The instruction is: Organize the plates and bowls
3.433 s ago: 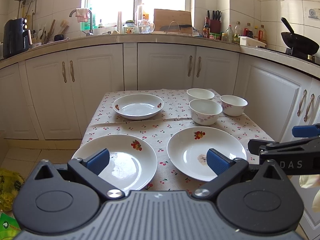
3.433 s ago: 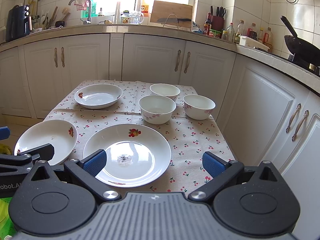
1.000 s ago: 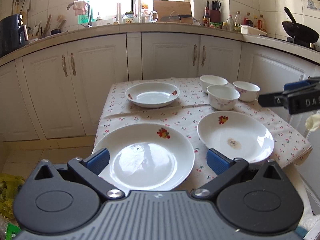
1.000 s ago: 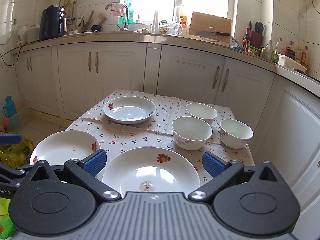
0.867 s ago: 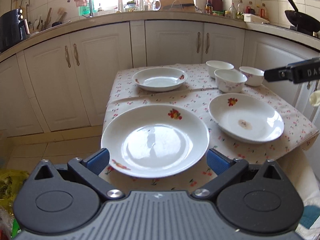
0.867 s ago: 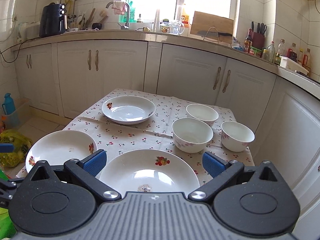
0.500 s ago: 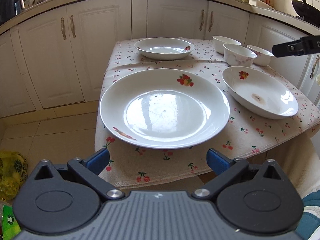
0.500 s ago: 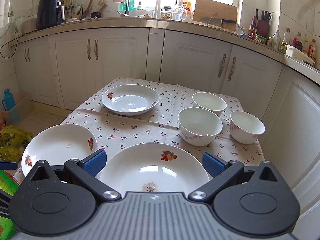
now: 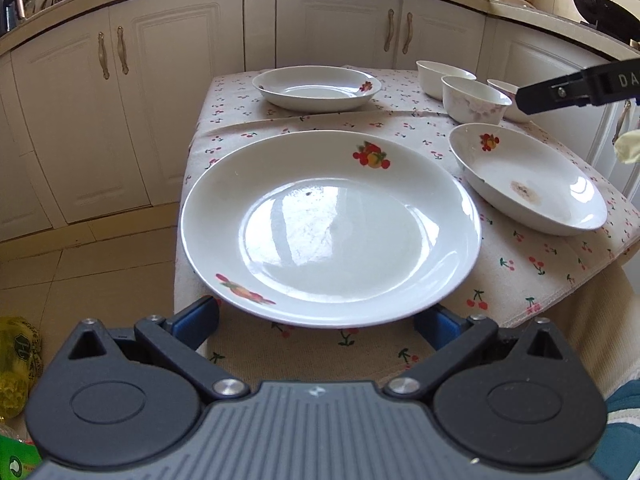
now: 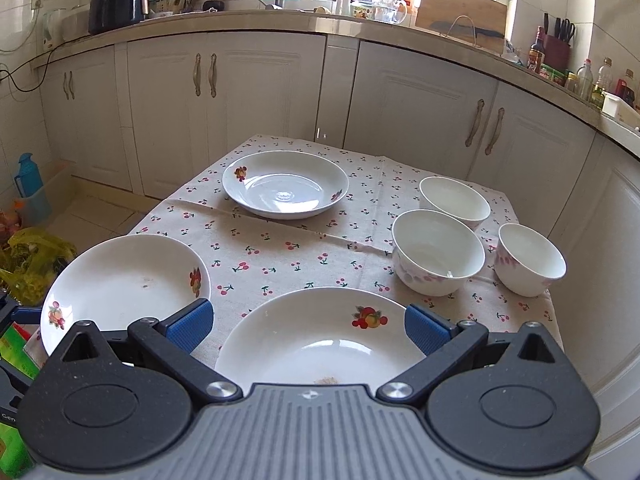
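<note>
Near plate (image 9: pixel 332 228) looms closer than before, its rim between the left gripper's (image 9: pixel 328 320) spread fingers (image 9: pixel 196 318).

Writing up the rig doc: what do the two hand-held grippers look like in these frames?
Both match. The left hand-held gripper and right hand-held gripper have a ribbed grey body, two round black housings with oval insets, black linkage arms on silver pivot screws, and blue finger pads. The left view shows white lettering, "DA", on the right one's side. No cables visible.
</note>
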Available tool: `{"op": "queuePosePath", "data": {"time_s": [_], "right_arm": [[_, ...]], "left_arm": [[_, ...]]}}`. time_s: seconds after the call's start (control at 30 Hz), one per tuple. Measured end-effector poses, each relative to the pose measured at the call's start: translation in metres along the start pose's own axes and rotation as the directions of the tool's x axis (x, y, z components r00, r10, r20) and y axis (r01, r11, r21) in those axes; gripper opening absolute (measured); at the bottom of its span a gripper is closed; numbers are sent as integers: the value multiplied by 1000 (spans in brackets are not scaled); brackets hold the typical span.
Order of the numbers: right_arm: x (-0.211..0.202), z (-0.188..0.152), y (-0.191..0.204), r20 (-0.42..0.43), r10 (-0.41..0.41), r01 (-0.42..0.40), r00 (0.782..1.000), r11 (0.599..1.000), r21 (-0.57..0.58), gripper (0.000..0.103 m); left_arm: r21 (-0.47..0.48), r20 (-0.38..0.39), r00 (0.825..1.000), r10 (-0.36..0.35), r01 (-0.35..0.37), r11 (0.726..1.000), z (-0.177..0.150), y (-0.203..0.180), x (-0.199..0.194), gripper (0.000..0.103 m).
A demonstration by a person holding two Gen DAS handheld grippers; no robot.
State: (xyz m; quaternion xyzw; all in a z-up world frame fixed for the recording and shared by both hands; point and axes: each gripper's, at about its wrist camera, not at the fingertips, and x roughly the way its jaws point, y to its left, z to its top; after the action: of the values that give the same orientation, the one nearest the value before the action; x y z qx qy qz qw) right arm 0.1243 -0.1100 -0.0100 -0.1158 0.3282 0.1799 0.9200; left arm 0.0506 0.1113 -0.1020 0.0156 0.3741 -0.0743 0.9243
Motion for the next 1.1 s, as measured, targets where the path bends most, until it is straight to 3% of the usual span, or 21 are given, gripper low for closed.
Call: {"op": "queuePosePath", "data": {"time_s": [0.3, 0.43, 0.7, 0.87, 0.97, 1.1], "right_arm": [[17, 7, 9, -13, 114, -115, 993, 993, -35, 103], [23, 12, 11, -6, 197, -198, 980, 979, -52, 103], [43, 24, 22, -42, 420, -422, 906, 903, -80, 103], [61, 34, 31, -112, 473, -484, 874, 868, -111, 103], [70, 40, 35, -146, 506, -523, 850, 842, -131, 103], [84, 47, 42, -187, 518, -546, 835, 820, -170, 103]], "left_arm": [[17, 35, 999, -25, 25, 1000, -4, 3, 0, 103], [24, 49, 998, -32, 31, 999, -6, 4, -1, 103], [24, 83, 996, -17, 15, 1000, -12, 1, -3, 103], [49, 68, 995, -68, 65, 997, -9, 7, -5, 102], [71, 74, 995, -65, 60, 996, -9, 10, -5, 102], [74, 57, 994, -91, 87, 993, -5, 18, -2, 102]]}}
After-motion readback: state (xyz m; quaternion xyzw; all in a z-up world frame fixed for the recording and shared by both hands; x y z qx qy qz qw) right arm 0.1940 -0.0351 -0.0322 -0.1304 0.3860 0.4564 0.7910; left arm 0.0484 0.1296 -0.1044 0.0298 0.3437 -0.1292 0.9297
